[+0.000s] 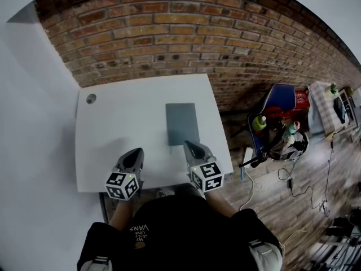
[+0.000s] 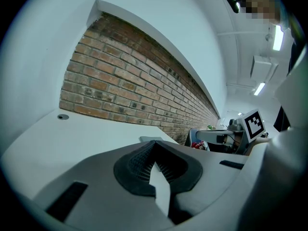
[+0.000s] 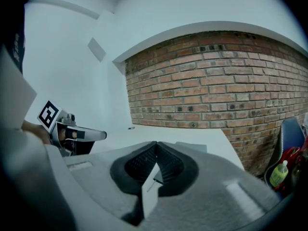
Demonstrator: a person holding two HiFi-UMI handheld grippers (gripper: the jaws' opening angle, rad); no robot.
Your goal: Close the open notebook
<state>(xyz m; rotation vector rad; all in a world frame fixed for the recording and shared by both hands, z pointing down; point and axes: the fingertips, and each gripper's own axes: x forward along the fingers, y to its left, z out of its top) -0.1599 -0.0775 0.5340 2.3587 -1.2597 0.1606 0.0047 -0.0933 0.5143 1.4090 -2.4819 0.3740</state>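
Two hand-held grippers hang side by side over the near edge of a white tabletop [image 1: 124, 123], one in each of the person's hands. Both point away from the person and slightly downward.

The left hand-held gripper [image 1: 136, 151] has its jaws pressed together, with nothing between the ribbed pads. It is over bare tabletop, apart from the notebook [image 1: 182, 123] and to its left.

The right hand-held gripper [image 1: 190, 144] also has its jaws together and holds nothing. Its tip is at the notebook's near right corner, but I cannot tell whether it touches the cover.

The notebook lies flat on the right half of the tabletop, with its long sides running away from the person. Its plain grey cover faces up and no pages show, so it looks closed. A round cable hole [image 1: 91, 99] sits in the far left corner of the tabletop.

Behind the tabletop is a red brick wall [image 1: 197, 33]. To the right, on a wooden floor [image 1: 282, 196], stands a blue chair [image 1: 282, 99] with green bottles [image 1: 259, 123] and loose cables beside it.
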